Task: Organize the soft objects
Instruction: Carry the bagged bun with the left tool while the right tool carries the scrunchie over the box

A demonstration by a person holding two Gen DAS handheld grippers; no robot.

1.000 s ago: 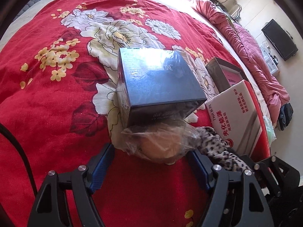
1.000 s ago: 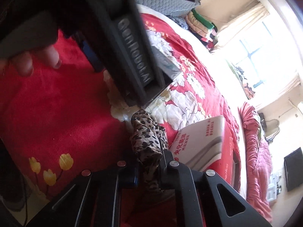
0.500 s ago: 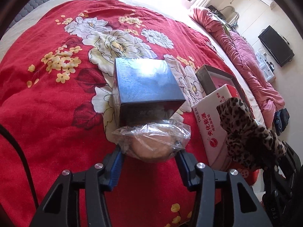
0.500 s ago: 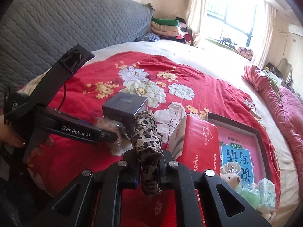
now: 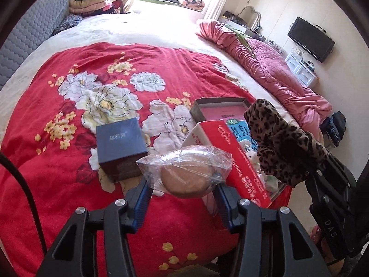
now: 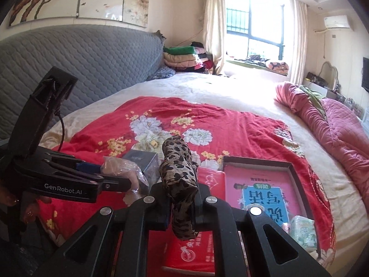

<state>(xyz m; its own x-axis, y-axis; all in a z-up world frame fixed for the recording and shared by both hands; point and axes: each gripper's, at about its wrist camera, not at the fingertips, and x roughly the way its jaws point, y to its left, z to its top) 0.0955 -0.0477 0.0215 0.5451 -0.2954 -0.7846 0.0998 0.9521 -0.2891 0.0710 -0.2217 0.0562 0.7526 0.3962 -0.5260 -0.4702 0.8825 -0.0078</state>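
Observation:
My left gripper is shut on a clear plastic bag with a round tan soft thing inside, held up above the red flowered bedspread. From the right wrist it shows at the left, the left gripper with the bag. A folded leopard-print cloth sticks up between the pads of my right gripper, which is shut on it. In the left wrist view the cloth hangs at the right, over the shallow box.
A dark blue box and a red tissue pack lie on the bedspread. Behind them is a shallow brown box holding a pink book and small packets. A rolled pink quilt lines the right side.
The left gripper closed on the bagged thing and lifted it off the bedspread. The right gripper rolled upright and rose with the leopard cloth still in it.

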